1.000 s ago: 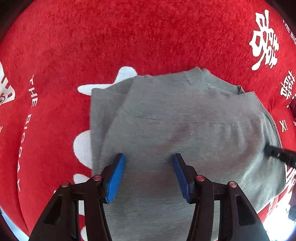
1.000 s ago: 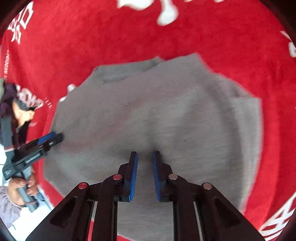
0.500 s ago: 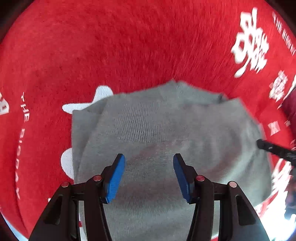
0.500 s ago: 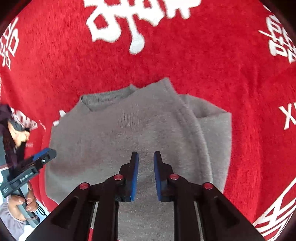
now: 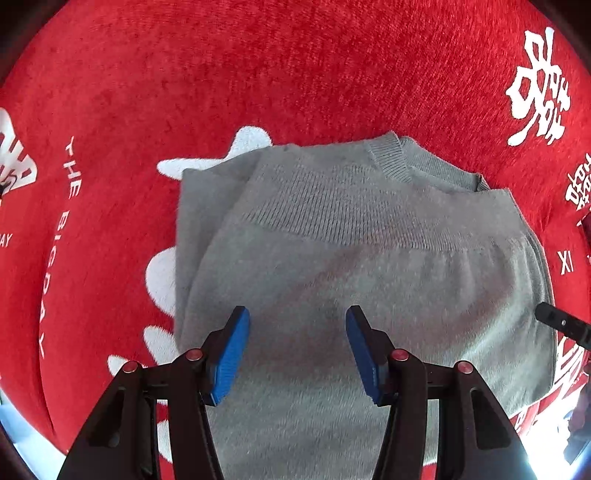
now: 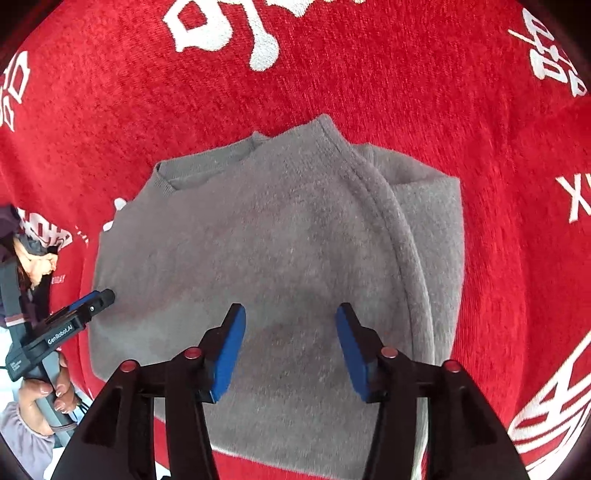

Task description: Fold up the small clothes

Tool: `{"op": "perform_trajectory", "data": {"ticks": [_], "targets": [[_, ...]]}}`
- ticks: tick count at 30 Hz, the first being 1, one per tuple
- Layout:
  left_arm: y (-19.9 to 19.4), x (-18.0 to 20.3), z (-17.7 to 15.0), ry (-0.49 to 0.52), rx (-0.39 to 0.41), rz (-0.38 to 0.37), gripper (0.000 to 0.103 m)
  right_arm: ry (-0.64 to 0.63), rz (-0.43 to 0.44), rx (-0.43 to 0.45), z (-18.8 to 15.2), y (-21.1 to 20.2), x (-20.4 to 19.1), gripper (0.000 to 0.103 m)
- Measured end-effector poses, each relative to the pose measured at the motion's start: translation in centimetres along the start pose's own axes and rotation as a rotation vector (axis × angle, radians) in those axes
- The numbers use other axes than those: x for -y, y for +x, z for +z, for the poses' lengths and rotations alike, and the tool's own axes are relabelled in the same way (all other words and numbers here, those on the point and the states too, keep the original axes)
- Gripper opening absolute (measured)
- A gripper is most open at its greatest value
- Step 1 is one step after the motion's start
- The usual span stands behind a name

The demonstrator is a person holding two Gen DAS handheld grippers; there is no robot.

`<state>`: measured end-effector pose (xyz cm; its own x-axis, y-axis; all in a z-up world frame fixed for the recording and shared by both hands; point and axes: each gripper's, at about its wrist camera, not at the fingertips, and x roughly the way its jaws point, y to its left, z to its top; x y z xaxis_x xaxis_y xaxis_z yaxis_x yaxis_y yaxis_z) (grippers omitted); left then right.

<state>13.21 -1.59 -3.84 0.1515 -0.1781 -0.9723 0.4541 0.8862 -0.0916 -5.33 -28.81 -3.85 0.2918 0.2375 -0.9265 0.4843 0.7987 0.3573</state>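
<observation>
Nearest my left lens, the left gripper (image 5: 297, 347) hung over the grey sweater (image 5: 351, 280) with its jaws parted and nothing pinched between them; the knit lay flat below the blue pads (image 5: 229, 354). I judged I kept it spread so that it was ready to take the next edge and was not dragging the cloth.

On the other lens, the right gripper (image 6: 290, 347) was opening, its jaws swinging apart with no fabric caught between them, only the sweater's body (image 6: 277, 240) lying beneath. That fitted letting go of a layer just laid down.

The sweater sat on the red blanket (image 5: 258, 74), already folded into a compact block. In the left view one tucked side showed at nine o'clock and the ribbed collar (image 5: 388, 155) at one o'clock; in the right view a folded-in panel ran down at three o'clock. I read the fold as nearly complete.

Farther out, white lettering (image 6: 221, 29) crossed the blanket at twelve o'clock in the right view, and the person's hand (image 6: 44, 395) gripped the left tool's handle at eight o'clock.
</observation>
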Motion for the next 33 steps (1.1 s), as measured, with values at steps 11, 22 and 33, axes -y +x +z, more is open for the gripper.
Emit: {"op": "perform_trajectory", "data": {"ticks": [11,22,33], "targets": [[-2.2,-0.4,-2.3,0.011,0.005,0.018,0.086,0.025,0.01,-0.036,-2.0,-0.1,-0.7,0.06],[-0.9,0.1,-3.2,0.008,-0.041,0.061,0.086,-0.016,-0.002,-0.045,-2.8,0.2,-2.6,0.076],[-2.1,-2.9,-7.3,-0.07,-0.069,0.013,0.086,-0.111,-0.013,-0.139,-6.1,1.4,-5.4,0.08]]}}
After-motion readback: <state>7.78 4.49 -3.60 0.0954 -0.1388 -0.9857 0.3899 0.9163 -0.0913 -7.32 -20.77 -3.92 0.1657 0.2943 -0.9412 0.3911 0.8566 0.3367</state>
